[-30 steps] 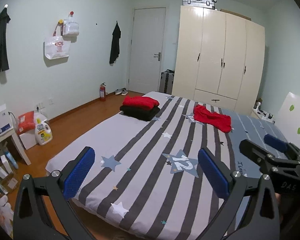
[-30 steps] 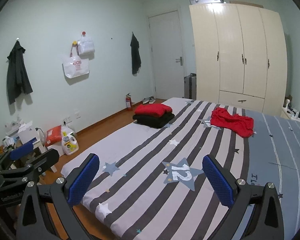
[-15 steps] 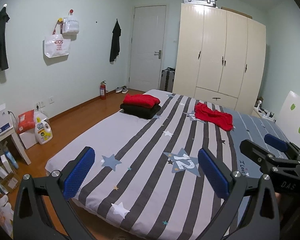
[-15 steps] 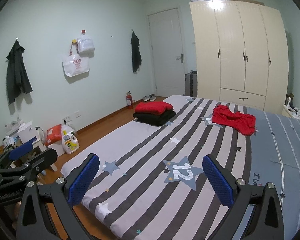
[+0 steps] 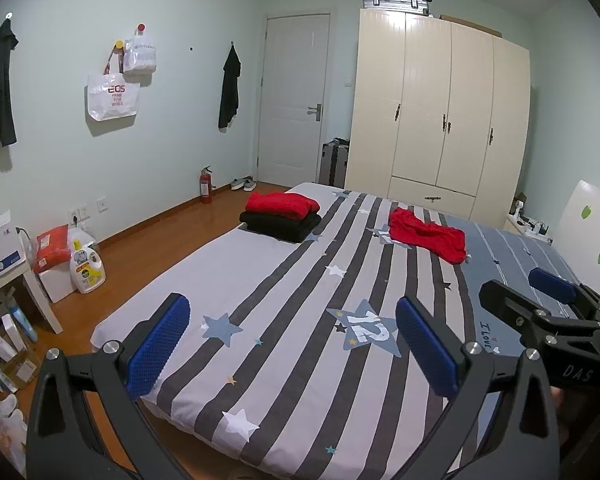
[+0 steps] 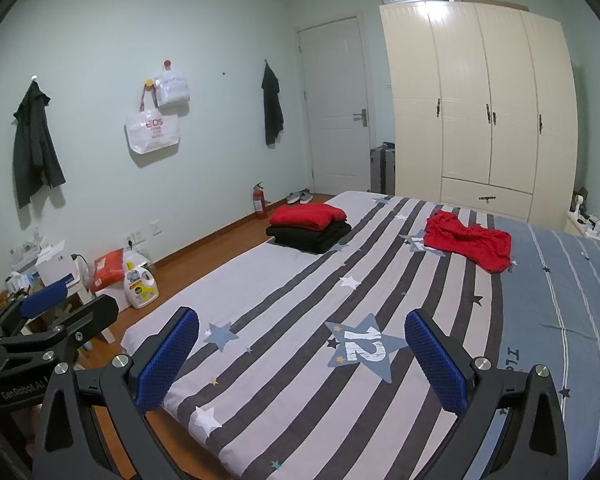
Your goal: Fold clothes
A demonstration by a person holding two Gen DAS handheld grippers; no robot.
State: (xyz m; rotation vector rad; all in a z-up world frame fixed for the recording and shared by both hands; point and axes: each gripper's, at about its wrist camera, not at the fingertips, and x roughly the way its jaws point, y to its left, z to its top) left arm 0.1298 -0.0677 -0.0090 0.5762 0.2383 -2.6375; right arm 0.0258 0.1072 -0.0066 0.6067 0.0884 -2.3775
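Both grippers hover above the near end of a bed, jaws spread wide apart and holding nothing. Across the bottom of the left wrist view, the left gripper (image 5: pixel 292 344) shows its blue-padded fingers (image 5: pixel 158 344) on either side of a number 12 star printed on the bed (image 5: pixel 268 364). Across the bottom of the right wrist view, the right gripper (image 6: pixel 302 354) frames the same print; it also shows at the right edge of the left view.

A striped grey sheet with stars covers the bed, and nothing lies on its near half. In the middle of the frame, near the bed's left edge, a folded red garment (image 5: pixel 282 205) rests on top of a folded black garment (image 5: pixel 279 226). To the right of centre, well apart from that stack, an unfolded red garment (image 5: pixel 426 234) lies crumpled on the sheet.

Left of the bed runs a strip of bare wooden floor (image 5: pixel 148 252). Along the left wall stand a detergent bottle (image 5: pixel 85 262) and a fire extinguisher (image 5: pixel 205 185). A white tote bag (image 5: pixel 112 94) hangs on that wall; its contents cannot be seen. At upper right, a cream wardrobe (image 5: pixel 440 120) stands with its doors closed and a silver suitcase (image 5: pixel 396 0) on top.
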